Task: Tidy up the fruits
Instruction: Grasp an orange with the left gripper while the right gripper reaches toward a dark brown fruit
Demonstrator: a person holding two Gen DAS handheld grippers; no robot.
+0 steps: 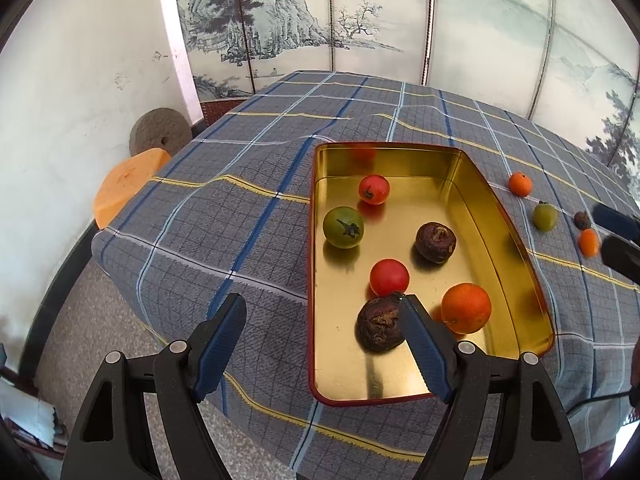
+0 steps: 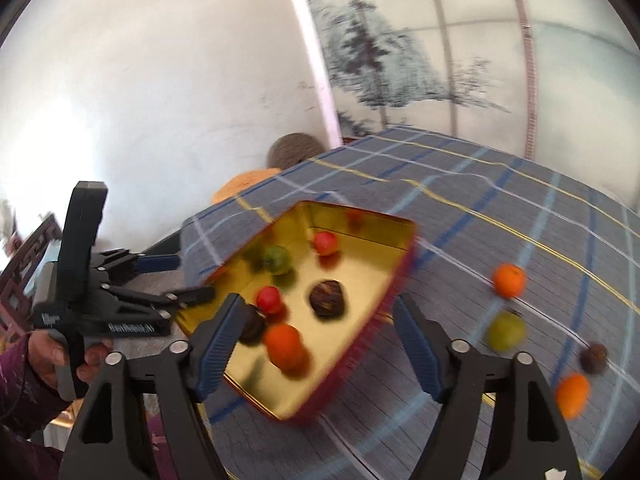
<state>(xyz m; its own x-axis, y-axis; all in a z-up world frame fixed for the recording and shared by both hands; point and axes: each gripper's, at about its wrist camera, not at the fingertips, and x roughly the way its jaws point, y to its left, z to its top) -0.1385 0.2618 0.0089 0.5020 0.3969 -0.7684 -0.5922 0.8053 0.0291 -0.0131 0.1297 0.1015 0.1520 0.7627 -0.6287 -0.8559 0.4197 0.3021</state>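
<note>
We're in a home here, a lived-in room by the look of it. A table (image 1: 256, 184) sits under a blue-grey plaid cloth, pushed near a scuffed white plaster wall (image 1: 80, 80). Behind it stands a folding screen (image 1: 280, 20) painted with ink pines and mountains (very much household decor). An orange stool (image 1: 128, 180) and a round stone disc (image 1: 160, 130) lean by the wall, and carved dark wooden furniture (image 2: 24, 256) peeks in at the left.

6 fruits (image 1: 389, 277) in tin (image 1: 516, 228) on tablecloth (image 1: 224, 216); 4 loose fruits (image 1: 545, 217) right of tin.
</note>
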